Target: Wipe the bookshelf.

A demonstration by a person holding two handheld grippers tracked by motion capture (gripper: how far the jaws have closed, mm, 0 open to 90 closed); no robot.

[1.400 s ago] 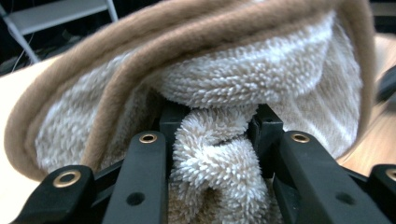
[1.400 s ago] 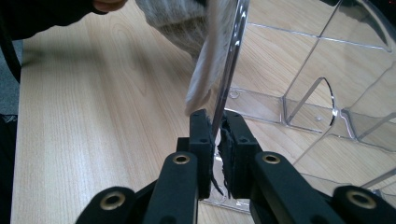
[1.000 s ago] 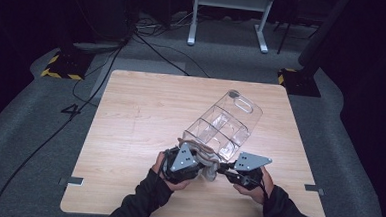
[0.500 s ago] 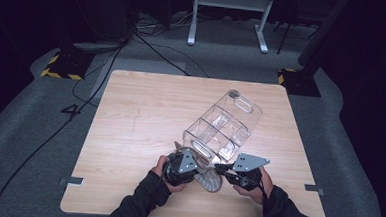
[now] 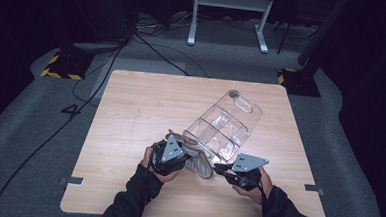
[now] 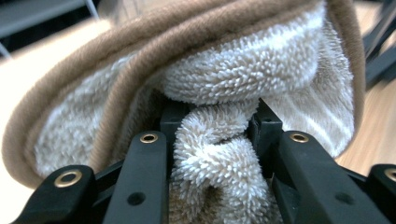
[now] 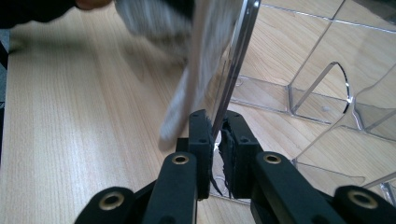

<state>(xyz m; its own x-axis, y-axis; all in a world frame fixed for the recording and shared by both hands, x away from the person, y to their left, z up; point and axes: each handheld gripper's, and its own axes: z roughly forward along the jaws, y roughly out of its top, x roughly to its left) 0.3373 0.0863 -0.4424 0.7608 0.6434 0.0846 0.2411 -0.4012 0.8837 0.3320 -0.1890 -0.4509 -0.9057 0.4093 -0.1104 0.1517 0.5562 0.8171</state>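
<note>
A clear plastic organiser with divided compartments lies tilted on the wooden table. A fluffy cream slipper with a brown rim hangs at its near open end. My left gripper is shut on the slipper; its pile bunches between the jaws. My right gripper is shut on the near edge of the organiser's clear wall, which stands thin between its pads. The slipper shows blurred beside that wall in the right gripper view.
Two sleeved forearms come in from the table's near edge. Beyond the table, cables run over the grey floor, a white stand rises at the back, and yellow-black striped blocks sit at the far corners.
My left gripper has shifted a little to the left with the slipper, which now hangs lower at the organiser's near end. The right gripper has stayed in place.
</note>
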